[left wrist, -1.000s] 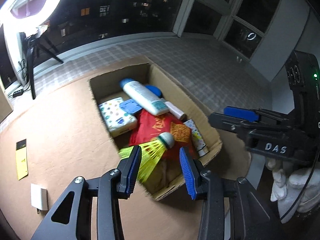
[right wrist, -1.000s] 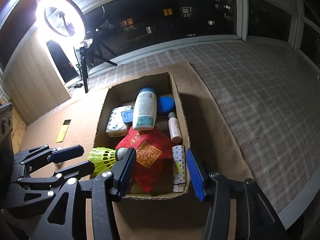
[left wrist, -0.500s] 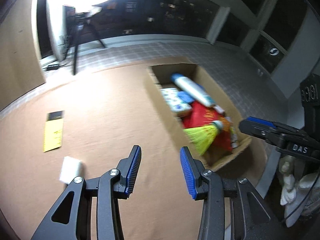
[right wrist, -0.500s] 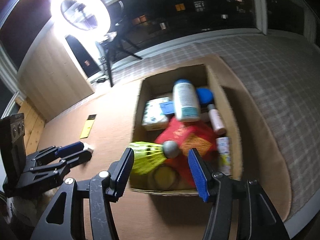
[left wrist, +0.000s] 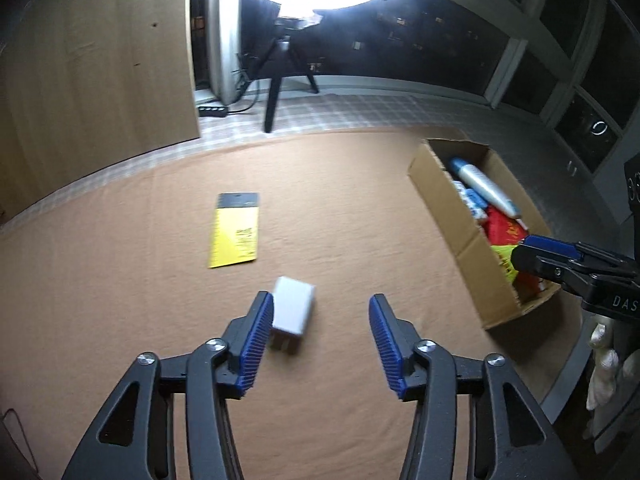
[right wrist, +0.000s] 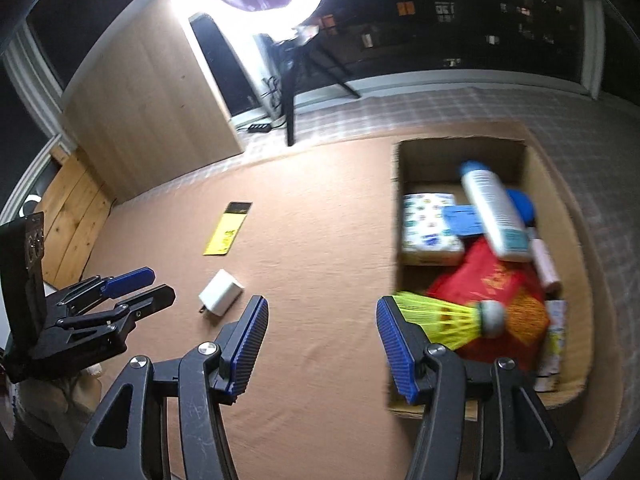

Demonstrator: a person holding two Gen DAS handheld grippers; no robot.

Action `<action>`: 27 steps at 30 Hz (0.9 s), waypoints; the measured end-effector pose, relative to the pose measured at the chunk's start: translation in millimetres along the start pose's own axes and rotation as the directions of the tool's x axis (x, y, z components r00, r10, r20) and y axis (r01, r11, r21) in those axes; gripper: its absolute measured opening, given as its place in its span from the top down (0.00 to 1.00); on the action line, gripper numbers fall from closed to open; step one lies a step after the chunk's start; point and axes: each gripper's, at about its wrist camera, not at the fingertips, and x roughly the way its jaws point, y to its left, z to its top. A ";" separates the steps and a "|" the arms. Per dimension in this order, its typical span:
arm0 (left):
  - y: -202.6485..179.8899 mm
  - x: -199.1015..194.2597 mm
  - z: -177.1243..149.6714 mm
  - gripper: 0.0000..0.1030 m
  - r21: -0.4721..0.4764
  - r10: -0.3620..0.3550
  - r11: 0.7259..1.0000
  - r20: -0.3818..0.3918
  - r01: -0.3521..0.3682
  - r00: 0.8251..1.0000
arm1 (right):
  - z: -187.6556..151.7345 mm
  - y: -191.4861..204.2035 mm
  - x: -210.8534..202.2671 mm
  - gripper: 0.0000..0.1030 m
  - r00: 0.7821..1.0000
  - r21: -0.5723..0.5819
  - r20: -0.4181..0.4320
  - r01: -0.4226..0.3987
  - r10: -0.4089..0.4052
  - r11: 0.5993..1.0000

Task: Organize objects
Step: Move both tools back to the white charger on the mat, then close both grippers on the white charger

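Observation:
A white charger plug [left wrist: 293, 313] lies on the brown mat, just ahead of my open, empty left gripper [left wrist: 320, 334], close to its left finger; it also shows in the right wrist view [right wrist: 221, 293]. A yellow card [left wrist: 236, 235] lies further back on the mat [right wrist: 227, 229]. The cardboard box [right wrist: 576, 236] at the right holds a white bottle [right wrist: 494, 210], a tissue pack, a red bag and a yellow shuttlecock [right wrist: 448, 319]. My right gripper [right wrist: 322, 344] is open and empty beside the box's near left corner.
A ring light on a tripod [left wrist: 280, 76] stands at the back past the mat's edge, with a power strip [left wrist: 214, 110] beside it. A wooden panel [left wrist: 92, 60] stands at the back left. Checked flooring surrounds the mat [left wrist: 344, 216].
Both grippers have swung left, away from the box. The left gripper now faces the white plug on the mat; the box has moved to the right of both views.

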 end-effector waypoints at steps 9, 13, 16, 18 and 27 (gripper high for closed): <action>35.9 7.6 -9.3 0.32 -0.008 0.008 1.000 -0.028 -0.008 1.000 | 1.1 29.4 41.1 0.41 0.996 0.007 -0.081 -0.033 0.034 0.999; 44.4 17.2 -12.0 0.24 0.011 -0.028 1.000 -0.061 0.028 0.998 | 1.8 35.9 57.7 0.37 0.992 0.036 -0.115 -0.049 0.053 0.998; 50.1 26.9 -13.4 0.23 0.010 -0.069 0.997 -0.093 0.071 0.993 | 2.3 37.9 71.3 0.37 0.986 0.069 -0.144 -0.070 0.080 0.995; 53.9 35.0 -14.0 0.22 0.011 -0.083 0.996 -0.112 0.085 0.990 | 3.0 38.5 80.6 0.37 0.982 0.093 -0.162 -0.081 0.095 0.992; 57.4 68.9 -13.6 0.22 0.023 -0.155 0.987 -0.181 0.162 0.971 | 0.7 36.4 121.7 0.36 0.951 0.224 -0.224 -0.163 0.214 0.961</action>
